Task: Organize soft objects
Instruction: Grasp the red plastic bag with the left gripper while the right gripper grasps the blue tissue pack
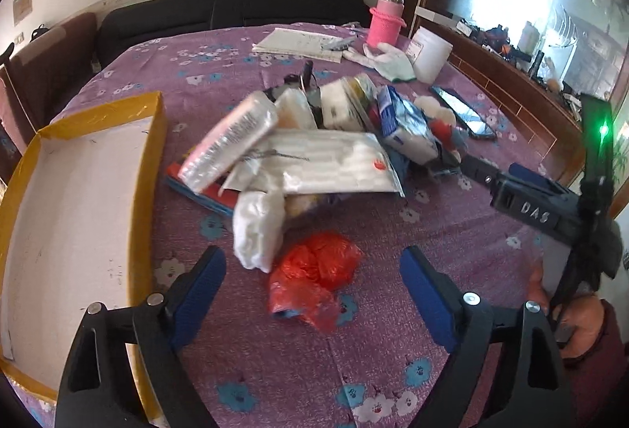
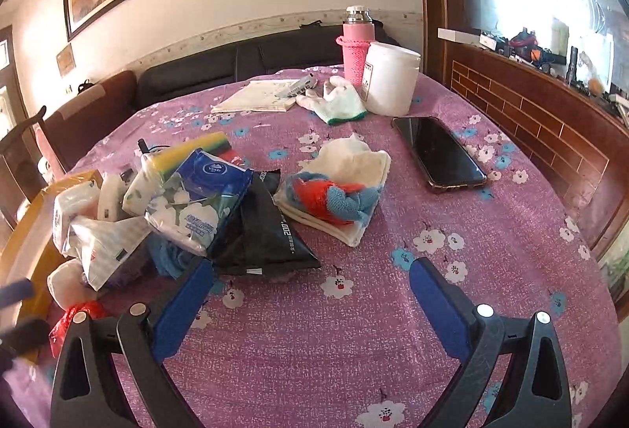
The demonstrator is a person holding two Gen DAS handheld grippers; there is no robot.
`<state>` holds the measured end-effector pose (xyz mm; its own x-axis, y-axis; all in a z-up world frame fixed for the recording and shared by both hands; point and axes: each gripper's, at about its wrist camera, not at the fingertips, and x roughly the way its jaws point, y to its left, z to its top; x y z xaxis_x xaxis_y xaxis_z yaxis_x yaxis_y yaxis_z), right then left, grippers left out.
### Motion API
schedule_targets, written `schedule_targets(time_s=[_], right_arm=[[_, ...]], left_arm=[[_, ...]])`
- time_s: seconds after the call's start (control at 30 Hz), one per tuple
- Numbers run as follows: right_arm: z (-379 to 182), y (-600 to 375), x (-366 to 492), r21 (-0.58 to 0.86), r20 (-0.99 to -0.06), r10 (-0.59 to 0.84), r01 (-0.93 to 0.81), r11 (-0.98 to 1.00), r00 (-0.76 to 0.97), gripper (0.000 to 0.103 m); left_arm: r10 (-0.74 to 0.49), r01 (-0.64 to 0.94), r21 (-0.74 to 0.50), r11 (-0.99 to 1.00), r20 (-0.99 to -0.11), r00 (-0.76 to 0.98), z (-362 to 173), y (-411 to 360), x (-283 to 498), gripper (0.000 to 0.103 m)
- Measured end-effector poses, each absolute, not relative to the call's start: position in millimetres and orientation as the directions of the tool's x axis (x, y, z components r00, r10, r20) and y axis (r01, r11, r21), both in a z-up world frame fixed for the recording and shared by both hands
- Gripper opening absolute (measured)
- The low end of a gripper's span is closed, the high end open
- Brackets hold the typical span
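Observation:
A pile of soft packets lies mid-table: a long white tissue pack [image 1: 334,162], a pink-striped pack [image 1: 230,141], a white wad [image 1: 259,227] and a red plastic bag [image 1: 314,274]. My left gripper [image 1: 312,284] is open, its jaws either side of the red bag. In the right wrist view I see a blue tissue pack [image 2: 200,200], a black packet [image 2: 267,231] and a red-and-blue knitted toy [image 2: 334,202] on a folded white cloth [image 2: 354,168]. My right gripper [image 2: 310,290] is open and empty, just in front of the black packet.
A yellow-rimmed cardboard box [image 1: 151,153] stands at the left. A phone [image 2: 438,151], white tub [image 2: 391,84], pink bottle [image 2: 355,46], gloves [image 2: 340,101] and papers [image 2: 259,96] lie on the far side of the purple floral tablecloth [image 2: 354,341].

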<state>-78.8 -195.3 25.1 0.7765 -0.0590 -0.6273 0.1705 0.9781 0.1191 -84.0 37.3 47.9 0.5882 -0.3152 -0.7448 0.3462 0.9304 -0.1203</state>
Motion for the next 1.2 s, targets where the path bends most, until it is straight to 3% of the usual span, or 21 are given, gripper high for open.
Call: schedule_targets(time_s=[0.43,0.73,0.8,0.87,1.03,1.2], right_arm=[[23.6,-224.6,-84.4,0.272,-0.642,0.047,0.170,0.947,0.766,0.101],[40.6,-245.0,-72.5,0.100,-0.726,0.017,0.082,0.992,0.688,0.101],[44.1,-249.9,-61.0,0.096,-0.734,0.005,0.097,0.991,0.679,0.101],[46.8,-251.7,-44.7,0.090,-0.738,-0.006,0.108,0.990,0.675,0.101],[49.9,-243.8,-15.5,0.112,-0.741,0.025,0.087,0.990,0.671,0.099],[52.3,-214.1,-7.2,0.199,-0.732,0.166,-0.026,0.980,0.660,0.099]], left_arm=[[-0.299,0.331,-0.122,0.936,-0.772,0.561,27.4,27.4,-71.7,0.083],[-0.299,0.318,-0.140,0.938,-0.792,0.533,19.0,27.1,-63.5,0.082],[-0.300,0.309,-0.148,0.939,-0.793,0.531,18.2,28.2,-62.9,0.074],[-0.288,0.297,-0.147,0.944,-0.804,0.520,17.0,29.1,-61.7,0.053],[-0.314,0.289,-0.185,0.939,-0.802,0.509,16.4,36.2,-64.9,0.049],[-0.335,0.280,-0.216,0.935,-0.796,0.505,14.7,39.7,-63.8,0.049]])
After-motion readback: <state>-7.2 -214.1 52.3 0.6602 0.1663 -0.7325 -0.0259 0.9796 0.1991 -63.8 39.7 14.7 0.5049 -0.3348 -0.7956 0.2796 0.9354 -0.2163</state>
